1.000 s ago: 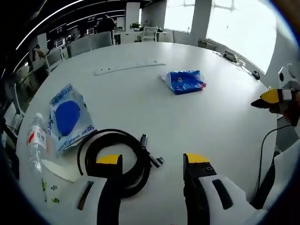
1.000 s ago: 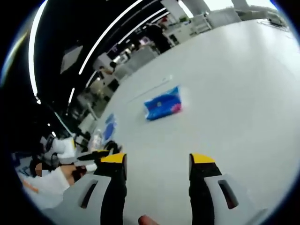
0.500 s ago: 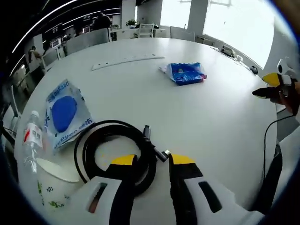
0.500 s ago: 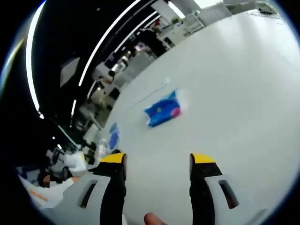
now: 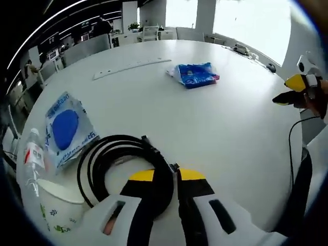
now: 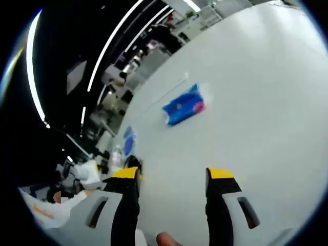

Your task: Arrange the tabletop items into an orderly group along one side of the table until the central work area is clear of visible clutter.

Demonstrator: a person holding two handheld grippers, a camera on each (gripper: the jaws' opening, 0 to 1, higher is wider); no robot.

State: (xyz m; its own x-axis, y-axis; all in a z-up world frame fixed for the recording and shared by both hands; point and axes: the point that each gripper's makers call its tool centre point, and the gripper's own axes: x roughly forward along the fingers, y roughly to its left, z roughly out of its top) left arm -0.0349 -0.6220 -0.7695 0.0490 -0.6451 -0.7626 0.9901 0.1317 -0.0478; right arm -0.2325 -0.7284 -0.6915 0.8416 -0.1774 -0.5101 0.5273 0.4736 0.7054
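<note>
The left gripper (image 5: 166, 175) sits low over the white bench (image 5: 225, 123) with its jaws nearly together, pinching the near edge of the coiled black cable (image 5: 123, 164); the cable's plug end pokes out just beside the yellow jaw tips. With the cable as landmark: a blue-and-white packet (image 5: 68, 129) lies flat just beyond it to the left, a clear water bottle (image 5: 32, 161) with a red label lies further left at the bench edge, and a paper cup (image 5: 59, 202) with green print stands just beside the coil on the near left, its rim close to the cable. Well beyond the cable, across the bench, lies a blue tissue pack (image 5: 196, 75), and further still a long white power strip (image 5: 130, 67). Far right of the cable, the right gripper's yellow tip comes into the left gripper view.

In the right gripper view, the right gripper (image 6: 171, 175) hangs above bare bench with its jaws spread wide, holding nothing. The tissue pack (image 6: 184, 105) lies well ahead of it.
</note>
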